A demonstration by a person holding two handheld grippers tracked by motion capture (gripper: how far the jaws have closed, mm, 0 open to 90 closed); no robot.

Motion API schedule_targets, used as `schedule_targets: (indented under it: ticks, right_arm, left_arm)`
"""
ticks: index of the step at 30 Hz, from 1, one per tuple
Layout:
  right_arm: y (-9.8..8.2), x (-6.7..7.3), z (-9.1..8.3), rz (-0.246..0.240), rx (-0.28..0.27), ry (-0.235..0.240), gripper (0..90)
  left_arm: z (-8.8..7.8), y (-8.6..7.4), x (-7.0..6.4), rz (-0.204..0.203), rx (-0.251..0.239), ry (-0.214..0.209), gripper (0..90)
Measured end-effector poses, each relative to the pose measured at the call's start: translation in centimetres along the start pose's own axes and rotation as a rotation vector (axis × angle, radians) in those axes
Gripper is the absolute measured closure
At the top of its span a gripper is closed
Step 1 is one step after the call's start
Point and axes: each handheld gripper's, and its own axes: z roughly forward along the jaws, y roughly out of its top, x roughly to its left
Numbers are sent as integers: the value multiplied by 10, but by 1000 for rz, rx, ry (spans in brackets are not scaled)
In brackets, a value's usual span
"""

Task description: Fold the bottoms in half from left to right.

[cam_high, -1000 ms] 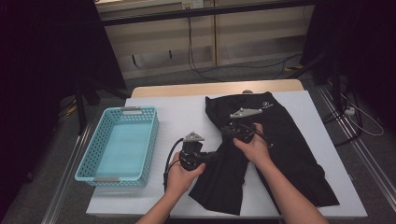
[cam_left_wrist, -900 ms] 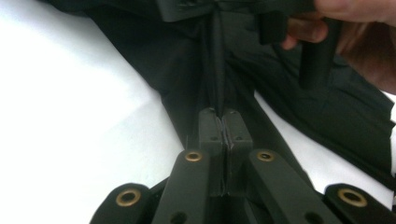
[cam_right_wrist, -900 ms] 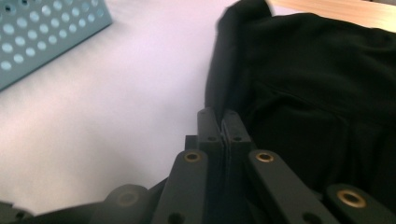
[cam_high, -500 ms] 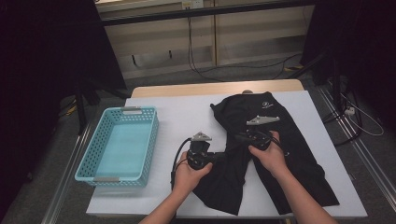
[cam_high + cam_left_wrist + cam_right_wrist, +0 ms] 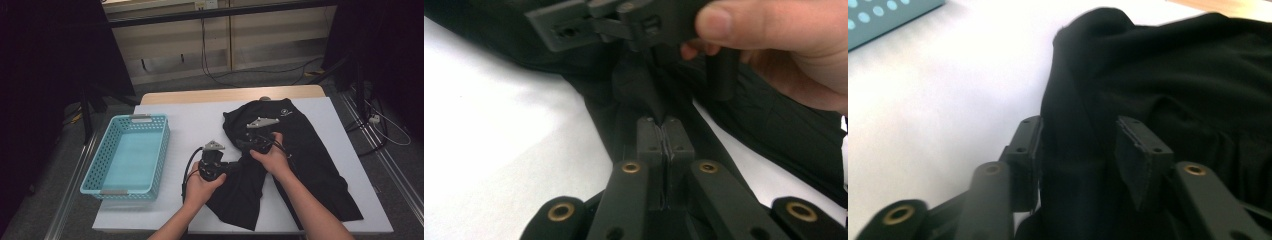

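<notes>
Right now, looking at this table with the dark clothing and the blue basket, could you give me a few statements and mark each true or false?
1. The black garment lies inside the basket. False: it lies on the white table, beside the basket.
2. The left gripper is shut on a fold of the garment. True.
3. The right gripper is clamped tight. False: its jaws have just been opening, with cloth loose between them.
4. The basket holds nothing. True.
5. The basket is red. False: it is light blue.
</notes>
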Motion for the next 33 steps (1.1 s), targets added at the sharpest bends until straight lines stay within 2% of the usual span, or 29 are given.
schedule_targets:
  ticks: [5, 9, 11, 13, 16, 21, 25, 27, 33]
  right_arm:
    - [6, 0, 10, -1, -21, 6, 471]
    - [9, 1, 19, -8, -3, -11, 476]
    - [10, 3, 24, 2, 13, 9, 494]
    - [11, 5, 30, -13, 13, 23, 571]
    - [13, 9, 35, -5, 1, 54, 715]
    - [16, 10, 39, -5, 26, 80, 868]
    - [17, 6, 36, 2, 23, 120, 900]
    - [19, 5, 33, -8, 18, 111, 900]
    - [26, -7, 17, 57, -32, 114, 900]
  left_arm:
    - [-2, 0, 1, 0, -5, 4, 889]
    - [-1, -1, 1, 0, -2, 5, 889]
    - [-1, -1, 1, 1, -1, 4, 889]
    - [-1, -1, 1, 0, -4, 7, 889]
    - [-4, 0, 1, 0, -12, 7, 889]
    - [-5, 0, 2, -5, -24, 6, 889]
    - [-6, 1, 1, -2, -29, 4, 889]
    - [-6, 2, 0, 1, -31, 0, 889]
    - [-10, 6, -3, 6, -46, -6, 889]
